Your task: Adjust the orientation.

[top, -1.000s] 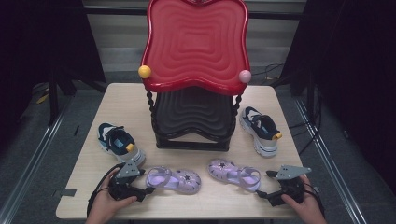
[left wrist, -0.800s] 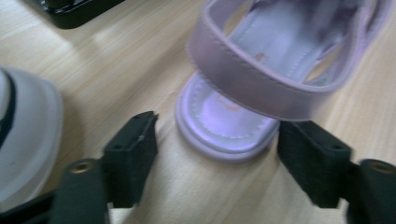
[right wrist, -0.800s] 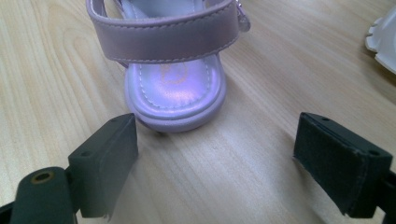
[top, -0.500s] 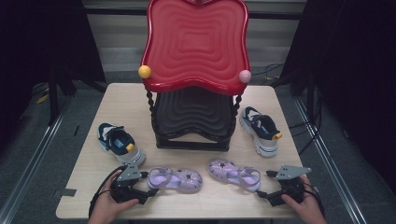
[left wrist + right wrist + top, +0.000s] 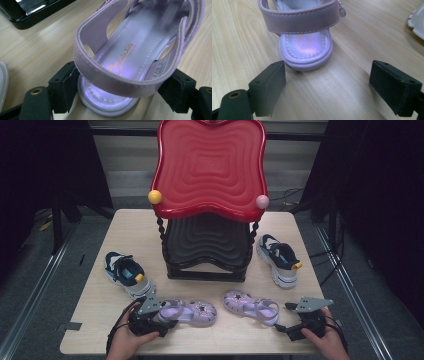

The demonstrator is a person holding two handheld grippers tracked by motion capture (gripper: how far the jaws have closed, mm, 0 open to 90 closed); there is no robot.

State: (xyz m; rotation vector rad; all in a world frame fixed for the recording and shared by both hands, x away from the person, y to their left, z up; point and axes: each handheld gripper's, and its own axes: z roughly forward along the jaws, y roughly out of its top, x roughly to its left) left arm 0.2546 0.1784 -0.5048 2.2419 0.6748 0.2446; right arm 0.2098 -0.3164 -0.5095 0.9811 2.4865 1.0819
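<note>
- Left gripper (image 5: 167, 319) sits low at the counter's (image 5: 100, 310) near edge, its jaws clamped on the heel of the left purple sandal (image 5: 192, 311), one pad on each side of the heel strap.
- In the left gripper view, that sandal (image 5: 132, 57) lies flat on the wood with its toe pointing away.
- Right gripper (image 5: 286, 330) rests just behind the right purple sandal (image 5: 251, 306), jaws wide apart and holding nothing.
- In the right gripper view, the sandal's heel (image 5: 305, 47) sits just ahead of the pads, not touching them.
</note>
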